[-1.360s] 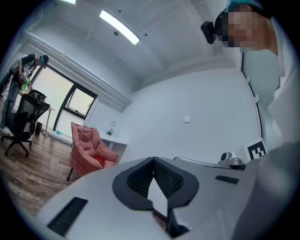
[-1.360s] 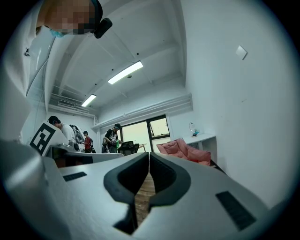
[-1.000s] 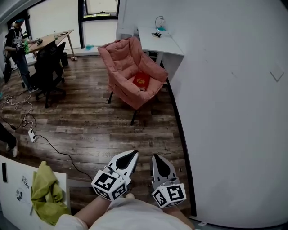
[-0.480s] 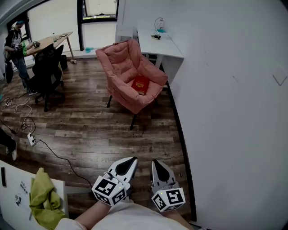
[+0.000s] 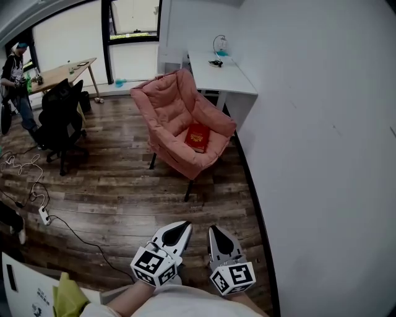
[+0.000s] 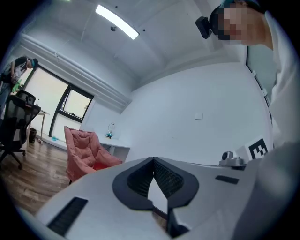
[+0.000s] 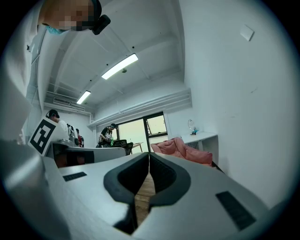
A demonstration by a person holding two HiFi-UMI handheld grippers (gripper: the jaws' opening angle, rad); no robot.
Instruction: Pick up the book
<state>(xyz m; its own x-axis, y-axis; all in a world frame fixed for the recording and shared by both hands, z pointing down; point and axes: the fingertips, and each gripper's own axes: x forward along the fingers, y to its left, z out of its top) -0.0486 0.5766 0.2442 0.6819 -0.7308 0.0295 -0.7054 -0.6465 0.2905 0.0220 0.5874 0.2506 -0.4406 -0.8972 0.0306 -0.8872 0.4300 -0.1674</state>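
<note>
Bright, even room light: daylight from the windows (image 5: 132, 13) plus ceiling strip lights (image 7: 119, 66) (one blown out white in the left gripper view). Shadows are soft. Fisheye bending curves the walls, and both gripper views have black vignetted corners.

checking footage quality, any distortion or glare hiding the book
Head view: strong fisheye bend, yet the book on the armchair is sharp and evenly lit. Left gripper view: dark round border, armchair small but clear. Right gripper view: same border, bright ceiling lights, no glare.
</note>
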